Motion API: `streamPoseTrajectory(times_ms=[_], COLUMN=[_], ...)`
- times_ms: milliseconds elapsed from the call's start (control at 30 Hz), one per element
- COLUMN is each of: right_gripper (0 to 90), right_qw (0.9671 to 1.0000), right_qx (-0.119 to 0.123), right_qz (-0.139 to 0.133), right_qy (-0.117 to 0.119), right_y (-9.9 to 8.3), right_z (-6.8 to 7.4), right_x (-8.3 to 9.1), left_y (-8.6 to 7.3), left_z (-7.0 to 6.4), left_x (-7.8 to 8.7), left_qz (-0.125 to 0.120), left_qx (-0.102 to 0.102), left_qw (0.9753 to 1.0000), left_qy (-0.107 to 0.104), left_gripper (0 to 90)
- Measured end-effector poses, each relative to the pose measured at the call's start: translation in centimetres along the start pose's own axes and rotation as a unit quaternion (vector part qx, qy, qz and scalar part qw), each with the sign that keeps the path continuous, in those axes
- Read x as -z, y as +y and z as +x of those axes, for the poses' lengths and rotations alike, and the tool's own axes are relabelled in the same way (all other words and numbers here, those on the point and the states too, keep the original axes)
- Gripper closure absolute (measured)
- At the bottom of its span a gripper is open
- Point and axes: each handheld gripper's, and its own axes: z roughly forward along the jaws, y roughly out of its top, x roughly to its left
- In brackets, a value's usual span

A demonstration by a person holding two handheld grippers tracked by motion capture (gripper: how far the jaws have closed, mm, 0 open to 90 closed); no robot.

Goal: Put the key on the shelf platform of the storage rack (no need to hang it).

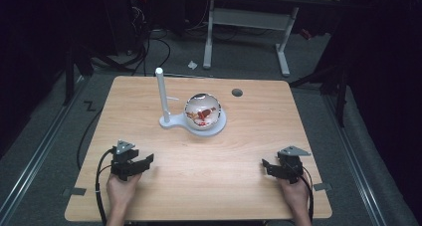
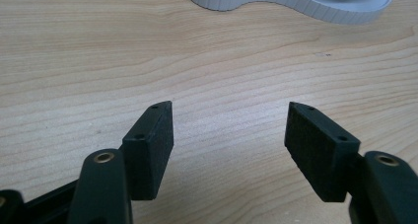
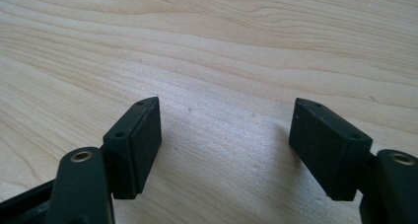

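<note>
A white stand (image 1: 171,121) with an upright white post (image 1: 161,94) sits at the middle of the wooden table (image 1: 249,151). On its round dish rests a clear ball (image 1: 202,110) with red bits inside. My left gripper (image 1: 145,162) rests near the front left, open, with nothing between its jaws. My right gripper (image 1: 266,166) rests near the front right, also open and empty. In the left gripper view the gripper (image 2: 229,130) points toward the stand's base (image 2: 296,4), well short of it. The right gripper (image 3: 224,130) in its own view hovers over bare wood.
A small dark round hole (image 1: 237,92) lies in the tabletop behind the ball to the right. Beyond the table stands a white desk frame (image 1: 246,22) on a grey floor, with cables at the back left.
</note>
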Motion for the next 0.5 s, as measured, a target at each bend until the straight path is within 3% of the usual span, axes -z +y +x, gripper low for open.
streamPoseTrajectory(times_ms=[100, 267, 500], right_gripper=[28.5, 28.5, 28.5], right_qw=[1.0, 1.0, 1.0], right_qx=[0.0, 0.0, 0.0], right_qz=[0.0, -0.001, 0.0], right_qy=[0.0, 0.0, 0.0], right_y=[0.0, 0.0, 0.0], right_z=[0.0, 0.0, 0.0], right_x=[0.0, 0.0, 0.0], left_y=[0.0, -0.7, -2.8], left_z=[-0.1, -0.2, 0.1], left_x=[-0.2, -0.7, -1.8], left_qz=[0.002, -0.005, -0.027], left_qx=[0.006, -0.002, -0.052], left_qw=[1.0, 1.0, 0.9982], left_qy=[-0.004, 0.001, 0.009], left_gripper=[36.2, 36.0, 34.1])
